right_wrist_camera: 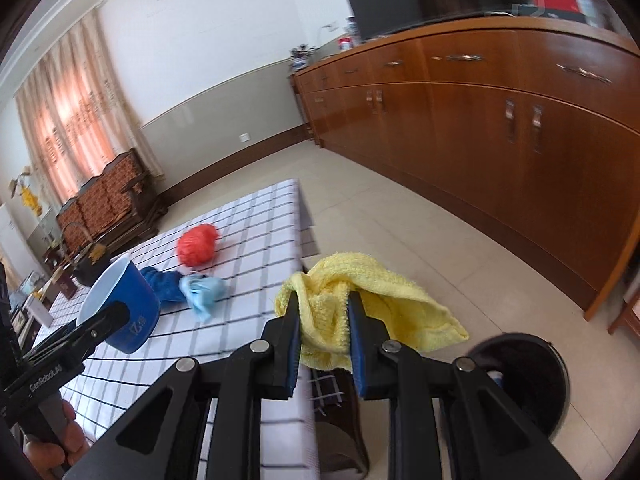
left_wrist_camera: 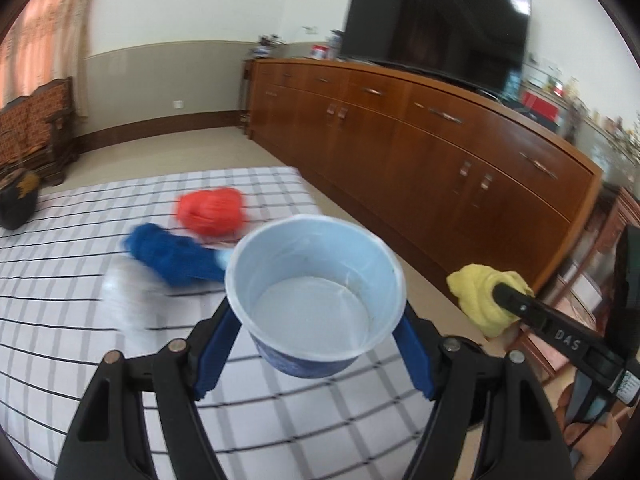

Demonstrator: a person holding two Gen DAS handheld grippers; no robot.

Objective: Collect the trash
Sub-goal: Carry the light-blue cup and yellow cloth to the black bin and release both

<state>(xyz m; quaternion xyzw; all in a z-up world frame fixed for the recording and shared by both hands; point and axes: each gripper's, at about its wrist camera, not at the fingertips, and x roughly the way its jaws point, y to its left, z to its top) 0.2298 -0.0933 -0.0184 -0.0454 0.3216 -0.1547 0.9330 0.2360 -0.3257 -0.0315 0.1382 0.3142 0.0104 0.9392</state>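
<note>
Left wrist view. Left gripper (left_wrist_camera: 316,320) clamps a blue cup (left_wrist_camera: 316,296) by its sides, the 2 blue pads pressed against the wall. Cup is held clear above the table (left_wrist_camera: 60,320), mouth tipped toward the camera; pale inside, nothing in it that can be made out. Table wears a white cloth with dark checks. On it beyond the cup: a red wad (left_wrist_camera: 211,210), a blue wad (left_wrist_camera: 172,256) just beside it, and a clear blurred shape (left_wrist_camera: 128,300) that cannot be identified. At right, the right gripper (left_wrist_camera: 505,293) comes in from the edge, its tip buried in a yellow cloth (left_wrist_camera: 486,298), over the floor past the table edge. Behind: a long wooden sideboard (left_wrist_camera: 440,148) with a dark TV (left_wrist_camera: 436,24) on top.

Right wrist view. Right gripper (right_wrist_camera: 323,300) is closed tight on the yellow cloth (right_wrist_camera: 360,312), a fold pinched between the pads, the rest hanging loose in the air off the table's corner (right_wrist_camera: 260,208). A dark round bin (right_wrist_camera: 532,380) sits on the floor at lower right, below the cloth and slightly to its right. Left gripper (right_wrist_camera: 116,314) shows at left with the cup (right_wrist_camera: 128,312) over the table, a hand (right_wrist_camera: 56,444) on its handle. On the cloth: red wad (right_wrist_camera: 198,250), blue wad (right_wrist_camera: 162,284), and a light-blue crumple (right_wrist_camera: 204,290) touching it.
</note>
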